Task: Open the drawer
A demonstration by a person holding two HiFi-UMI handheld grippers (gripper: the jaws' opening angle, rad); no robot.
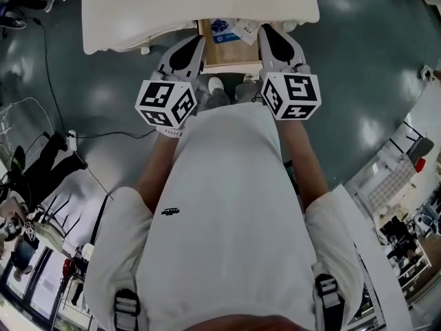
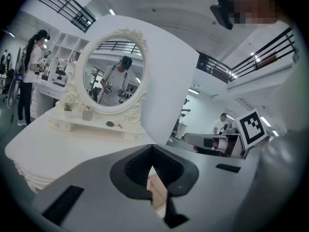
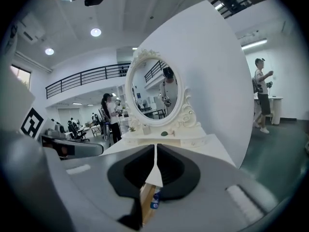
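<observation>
The drawer (image 1: 231, 50) of the white dressing table (image 1: 200, 5) stands pulled out, its wooden inside showing a blue-and-white packet (image 1: 222, 27). My left gripper (image 1: 196, 43) and right gripper (image 1: 267, 33) hover above the drawer's two front corners, both shut and holding nothing. In the left gripper view the closed tips (image 2: 152, 147) point over the tabletop (image 2: 72, 144) toward an oval mirror (image 2: 113, 79), with drawer wood (image 2: 158, 192) showing below them. The right gripper (image 3: 156, 146) also faces the mirror (image 3: 153, 91), and the drawer's wooden wall (image 3: 146, 197) and a small blue item (image 3: 154, 201) show beneath.
The person's shoes (image 1: 216, 85) stand right at the drawer front. A cable (image 1: 48, 54) runs over the dark floor at left. A tall white panel (image 2: 164, 71) backs the mirror. Other people stand off to the left (image 2: 29, 76) and right (image 3: 263, 95).
</observation>
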